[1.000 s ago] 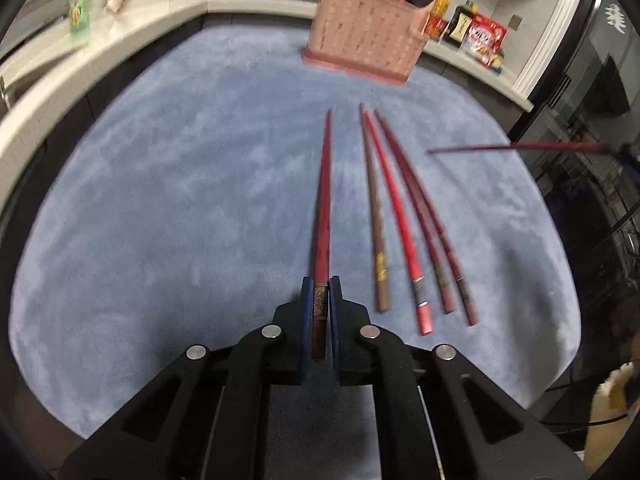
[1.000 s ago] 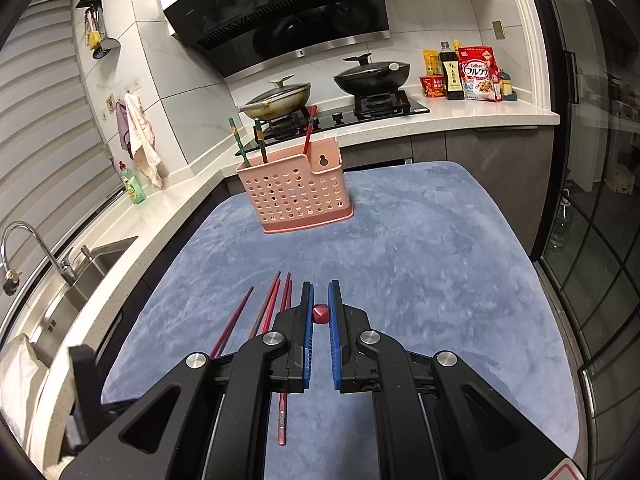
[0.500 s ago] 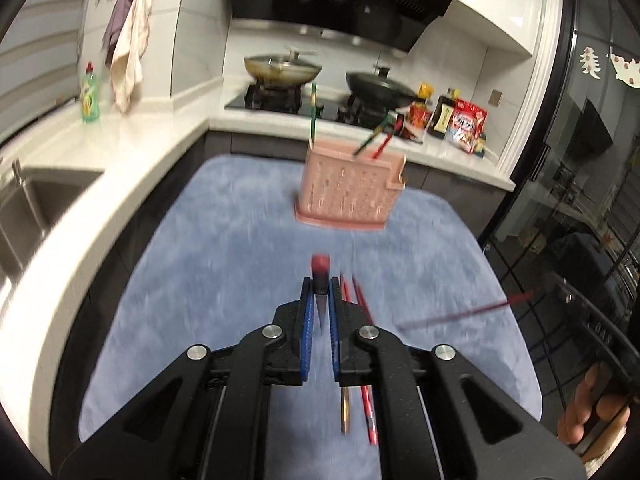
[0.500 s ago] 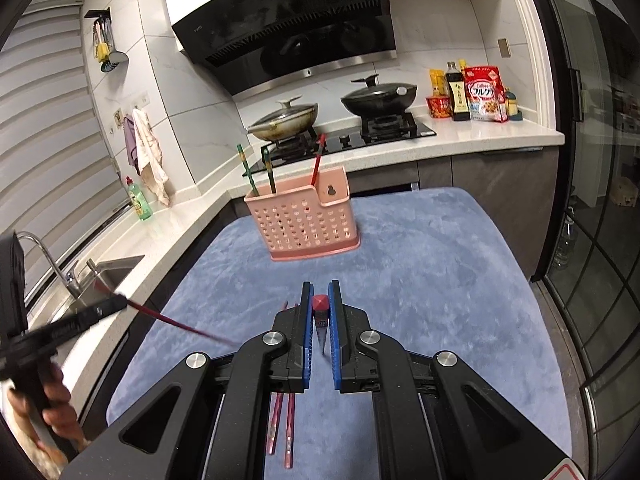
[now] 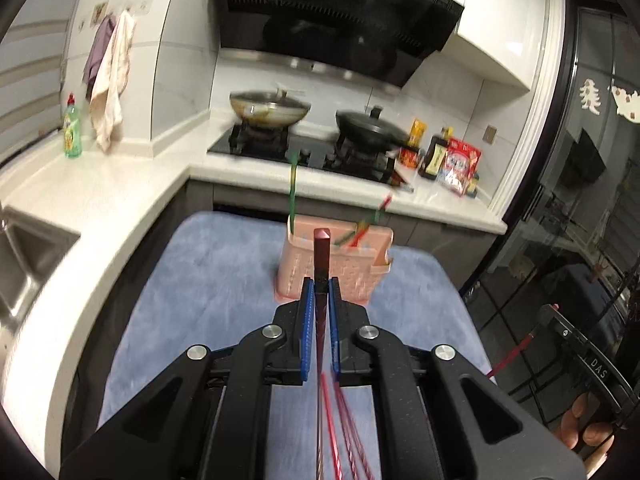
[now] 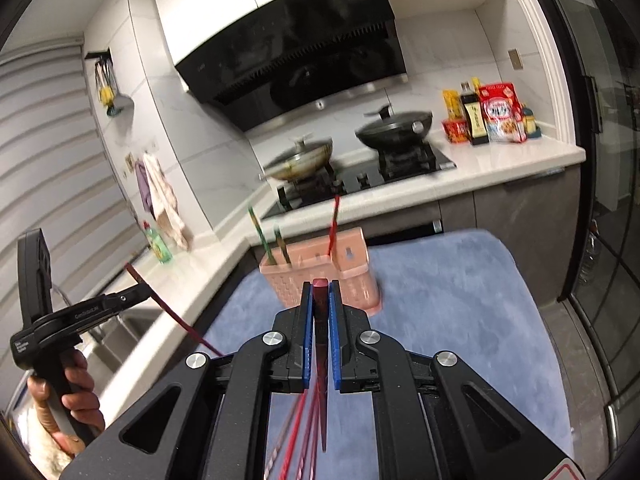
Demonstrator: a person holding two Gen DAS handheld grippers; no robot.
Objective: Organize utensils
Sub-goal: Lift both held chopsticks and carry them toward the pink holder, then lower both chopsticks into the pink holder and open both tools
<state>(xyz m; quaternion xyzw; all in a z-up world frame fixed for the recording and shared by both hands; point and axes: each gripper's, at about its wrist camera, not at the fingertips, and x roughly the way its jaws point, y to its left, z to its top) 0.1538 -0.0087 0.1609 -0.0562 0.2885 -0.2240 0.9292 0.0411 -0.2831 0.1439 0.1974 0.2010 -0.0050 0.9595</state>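
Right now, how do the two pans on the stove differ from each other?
The pale metal wok on the left burner has a light, shiny bowl under a glass lid; the black wok on the right burner is dark all over, lid included. In the right wrist view the black one shows a side knob, the metal one none. Both are lidded and sit on the black hob.

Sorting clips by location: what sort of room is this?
A home kitchen: black gas hob carrying two lidded woks, black slanted range hood above, steel sink set in the white countertop.
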